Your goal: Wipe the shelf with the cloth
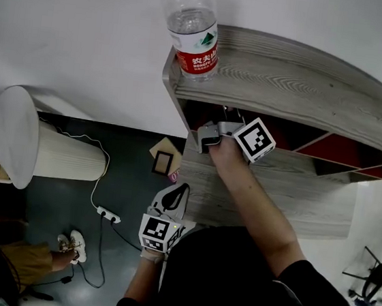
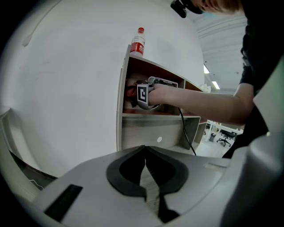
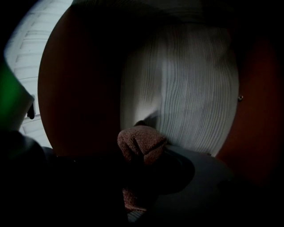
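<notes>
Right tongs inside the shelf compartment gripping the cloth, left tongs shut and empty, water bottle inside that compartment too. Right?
Not quite: the water bottle stands on top of the shelf, not inside the compartment; the head view shows it. The right tongs gripping the cloth and the shut, empty left tongs are correct.

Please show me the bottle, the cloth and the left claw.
bottle (image 1: pixel 196 55): head view, on its red label.
cloth (image 3: pixel 140 142): right gripper view, on the bunched fold.
left claw (image 2: pixel 145 149): left gripper view, where the shut tips meet.
</notes>
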`<action>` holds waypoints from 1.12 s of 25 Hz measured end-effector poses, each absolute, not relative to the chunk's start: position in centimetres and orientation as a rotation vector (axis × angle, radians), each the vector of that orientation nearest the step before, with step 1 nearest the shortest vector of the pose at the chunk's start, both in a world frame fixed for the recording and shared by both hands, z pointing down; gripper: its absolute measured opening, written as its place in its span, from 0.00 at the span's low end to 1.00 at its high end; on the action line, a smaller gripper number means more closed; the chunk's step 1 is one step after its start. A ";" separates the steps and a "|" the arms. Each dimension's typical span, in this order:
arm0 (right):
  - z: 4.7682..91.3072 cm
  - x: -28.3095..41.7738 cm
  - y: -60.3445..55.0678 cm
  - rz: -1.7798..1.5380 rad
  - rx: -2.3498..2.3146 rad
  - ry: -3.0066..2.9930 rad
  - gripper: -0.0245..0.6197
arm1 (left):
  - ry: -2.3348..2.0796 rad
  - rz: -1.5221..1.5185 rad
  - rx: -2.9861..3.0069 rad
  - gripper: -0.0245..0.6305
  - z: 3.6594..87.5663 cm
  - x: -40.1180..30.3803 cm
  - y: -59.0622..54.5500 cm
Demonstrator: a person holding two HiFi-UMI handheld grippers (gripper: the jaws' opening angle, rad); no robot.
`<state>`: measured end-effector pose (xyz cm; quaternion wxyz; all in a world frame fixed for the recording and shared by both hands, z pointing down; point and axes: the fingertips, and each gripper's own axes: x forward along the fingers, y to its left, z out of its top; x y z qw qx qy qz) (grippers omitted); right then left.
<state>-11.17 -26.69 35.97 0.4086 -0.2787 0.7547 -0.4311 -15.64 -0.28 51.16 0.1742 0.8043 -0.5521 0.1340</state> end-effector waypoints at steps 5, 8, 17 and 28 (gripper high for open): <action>38.5 -12.4 -26.5 -1.210 -0.719 1.908 0.24 | -1.558 0.381 2.278 0.05 51.5 -15.4 0.2; 40.1 -12.3 -26.4 -1.275 -0.747 1.892 0.24 | -1.561 0.379 2.269 0.05 51.3 -15.4 0.3; 41.1 -7.1 -27.1 -1.260 -0.899 1.736 0.24 | -1.533 0.383 2.298 0.05 51.3 -14.1 -0.1; 42.0 2.7 -27.9 -1.148 -1.051 1.475 0.24 | -1.471 0.404 2.345 0.05 51.2 -11.5 -0.7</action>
